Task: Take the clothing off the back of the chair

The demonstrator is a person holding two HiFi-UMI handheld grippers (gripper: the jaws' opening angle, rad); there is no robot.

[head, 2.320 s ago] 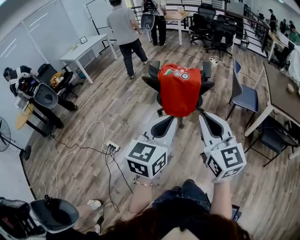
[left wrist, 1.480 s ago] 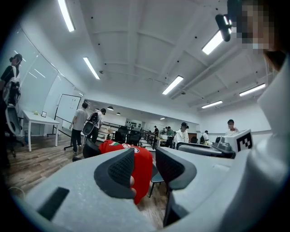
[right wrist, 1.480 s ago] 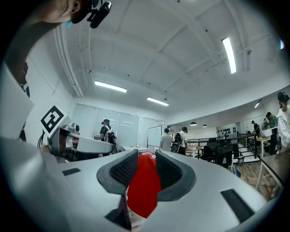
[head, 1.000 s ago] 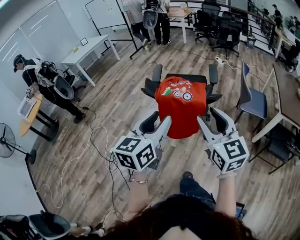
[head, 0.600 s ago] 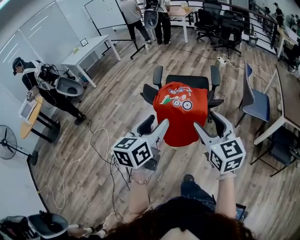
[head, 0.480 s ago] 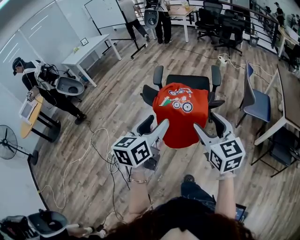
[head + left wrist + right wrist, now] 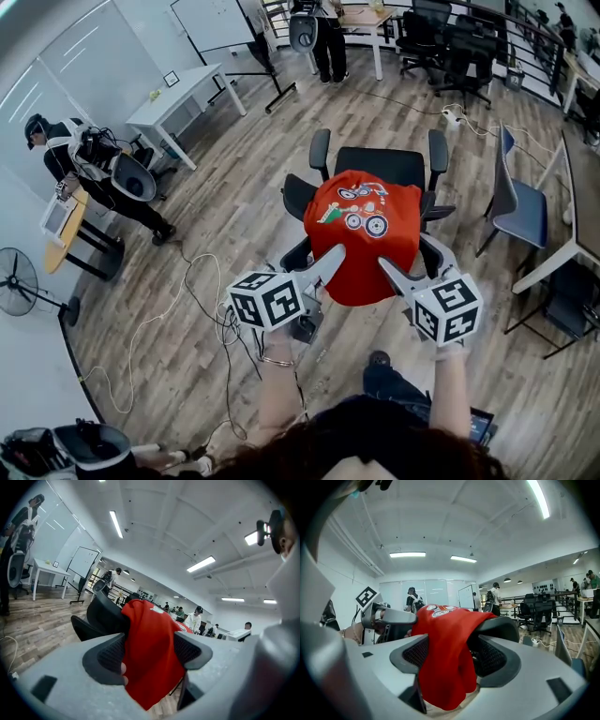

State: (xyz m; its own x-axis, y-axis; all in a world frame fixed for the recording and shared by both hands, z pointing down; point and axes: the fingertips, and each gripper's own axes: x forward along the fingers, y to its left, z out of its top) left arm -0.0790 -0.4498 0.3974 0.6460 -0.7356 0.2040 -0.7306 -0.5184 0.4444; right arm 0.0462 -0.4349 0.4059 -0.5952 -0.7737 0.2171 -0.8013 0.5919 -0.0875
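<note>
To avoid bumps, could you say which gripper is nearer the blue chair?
Right. Both jaw pairs have just been opening around the red shirt; the right gripper sits toward the blue chair, the left gripper beyond the shirt.

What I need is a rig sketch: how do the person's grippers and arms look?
The left claw and right claw are pale grey plastic, each with two broad curved fingers lined with black mesh-textured pads. Behind each sits a white cube printed with black square markers. The forearms show no sleeves; a thin bracelet circles the left wrist.
</note>
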